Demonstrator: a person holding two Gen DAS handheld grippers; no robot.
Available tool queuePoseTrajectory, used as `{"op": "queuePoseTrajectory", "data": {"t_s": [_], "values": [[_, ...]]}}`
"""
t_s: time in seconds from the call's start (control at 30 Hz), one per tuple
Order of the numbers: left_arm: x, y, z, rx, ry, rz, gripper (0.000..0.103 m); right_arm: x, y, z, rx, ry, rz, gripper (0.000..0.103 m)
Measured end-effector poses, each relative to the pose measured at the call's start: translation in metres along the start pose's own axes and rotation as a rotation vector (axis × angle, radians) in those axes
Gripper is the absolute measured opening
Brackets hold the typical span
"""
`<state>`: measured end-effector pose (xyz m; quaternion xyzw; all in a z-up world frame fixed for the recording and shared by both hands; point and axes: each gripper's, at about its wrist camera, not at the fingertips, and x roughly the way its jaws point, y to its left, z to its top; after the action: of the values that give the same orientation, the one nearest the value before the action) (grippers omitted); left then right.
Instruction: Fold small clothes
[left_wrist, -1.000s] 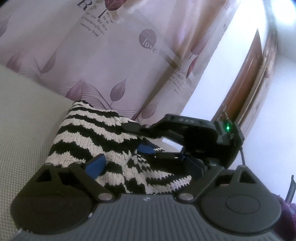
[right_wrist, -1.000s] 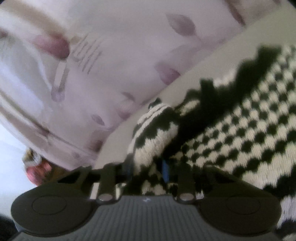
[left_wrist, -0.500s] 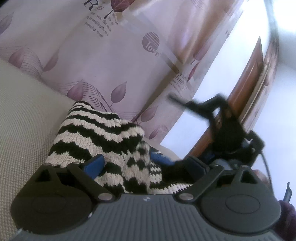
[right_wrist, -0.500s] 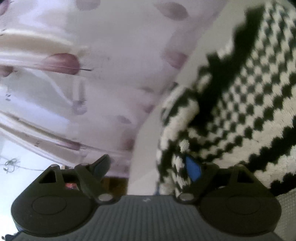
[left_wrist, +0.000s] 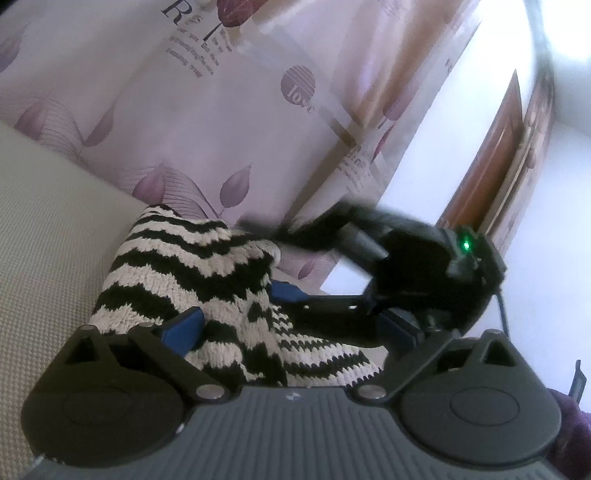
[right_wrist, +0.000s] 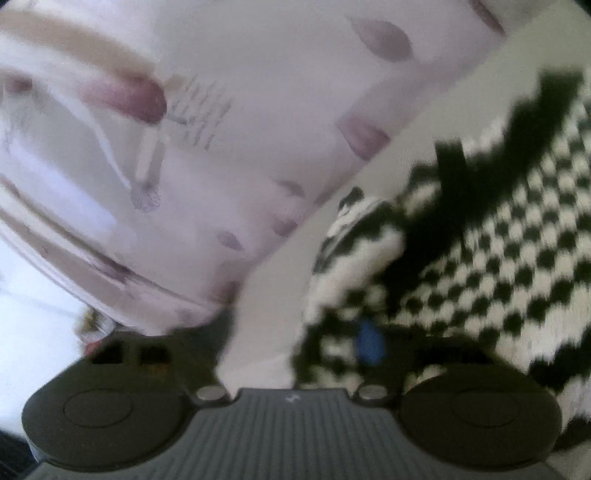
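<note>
The black-and-white zigzag knitted garment (left_wrist: 192, 280) lies bunched on the pale woven cloth surface (left_wrist: 48, 206), at nine o'clock of the right gripper (left_wrist: 295, 266). The left gripper (left_wrist: 291, 328) has its fingers spread wide around the knit. The right gripper's grip is too blurry to tell. The knit looks soft, thick and floppy, so pinch its edge.

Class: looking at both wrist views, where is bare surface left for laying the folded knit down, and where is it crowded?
Bare beige surface lies left of the striped knit, bordered behind by the leaf-print curtain. Crowded: the knit's right side, where the right gripper and left gripper meet.
</note>
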<state>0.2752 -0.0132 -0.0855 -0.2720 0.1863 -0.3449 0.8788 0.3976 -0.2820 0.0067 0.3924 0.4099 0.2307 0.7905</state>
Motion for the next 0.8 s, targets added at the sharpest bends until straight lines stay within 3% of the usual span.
{"op": "queuePoseTrajectory", "data": {"t_s": [0.03, 0.17, 0.27, 0.37, 0.47, 0.57, 0.63, 0.8], "values": [[-0.001, 0.001, 0.000, -0.004, -0.001, -0.001, 0.098, 0.004, 0.000, -0.001, -0.023, 0.008, -0.033, 0.030], [-0.002, 0.002, 0.000, -0.011, -0.005, -0.006, 0.098, 0.011, 0.000, -0.004, -0.086, 0.016, -0.102, 0.023], [-0.008, 0.004, 0.002, -0.034, -0.029, -0.017, 0.098, 0.010, -0.001, -0.005, -0.123, 0.002, -0.100, 0.020], [-0.023, 0.023, 0.008, -0.167, -0.100, -0.046, 0.098, 0.002, 0.001, -0.004, -0.144, -0.033, -0.081, 0.018], [-0.042, 0.047, 0.010, -0.304, -0.208, 0.027, 0.101, -0.003, 0.006, 0.002, -0.166, -0.046, -0.068, 0.018], [-0.045, 0.059, 0.008, -0.374, -0.222, 0.060, 0.101, -0.016, 0.009, 0.013, -0.175, -0.077, -0.055, 0.018], [-0.039, 0.054, 0.008, -0.340, -0.187, 0.067, 0.101, -0.027, 0.010, 0.021, -0.180, -0.105, -0.057, 0.018], [-0.019, 0.023, 0.004, -0.145, -0.075, 0.052, 0.102, -0.060, 0.002, 0.044, -0.212, -0.158, -0.103, 0.017]]}}
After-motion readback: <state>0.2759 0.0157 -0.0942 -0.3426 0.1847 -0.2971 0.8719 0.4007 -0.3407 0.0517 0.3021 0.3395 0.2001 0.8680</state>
